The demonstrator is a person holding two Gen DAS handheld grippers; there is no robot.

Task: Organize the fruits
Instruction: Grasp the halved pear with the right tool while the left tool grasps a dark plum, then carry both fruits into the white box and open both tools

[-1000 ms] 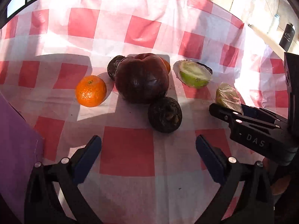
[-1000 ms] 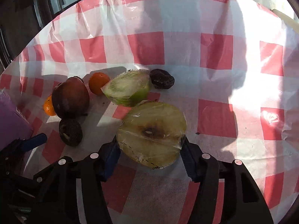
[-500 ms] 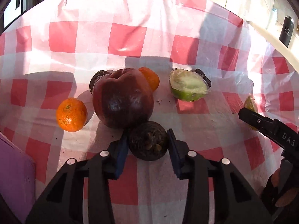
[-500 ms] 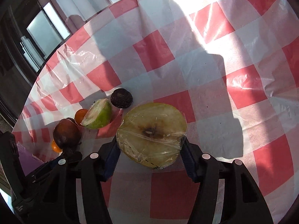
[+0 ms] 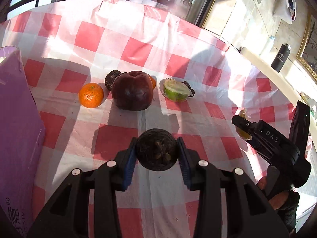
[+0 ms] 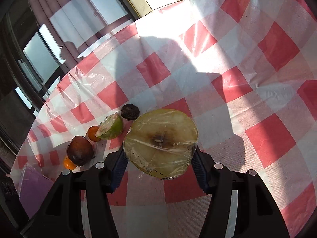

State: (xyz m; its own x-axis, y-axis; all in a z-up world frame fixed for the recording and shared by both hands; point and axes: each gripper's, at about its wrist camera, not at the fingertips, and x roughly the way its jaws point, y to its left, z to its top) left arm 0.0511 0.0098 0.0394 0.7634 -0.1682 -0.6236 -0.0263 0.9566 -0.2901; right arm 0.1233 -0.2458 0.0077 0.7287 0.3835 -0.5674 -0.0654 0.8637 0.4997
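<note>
My left gripper (image 5: 157, 155) is shut on a small dark round fruit (image 5: 156, 148) and holds it above the checked tablecloth (image 5: 111, 138). My right gripper (image 6: 159, 158) is shut on a cling-wrapped yellow apple half (image 6: 160, 140), lifted off the cloth; it also shows at the right of the left wrist view (image 5: 242, 127). On the cloth lie a big dark red apple (image 5: 132, 93), an orange mandarin (image 5: 91, 95), a second mandarin (image 6: 93, 133) behind the apple, a wrapped green fruit half (image 5: 176, 90) and two more dark fruits (image 5: 111, 78) (image 6: 130, 111).
A purple box (image 5: 15, 129) stands at the left edge of the table. The table's far edge meets windows and curtains. A black bottle (image 5: 280, 58) stands on a ledge beyond the table at the right.
My left gripper closed on the dark fruit and lifted it back from the red apple. My right gripper rose and swung right with the apple half.
</note>
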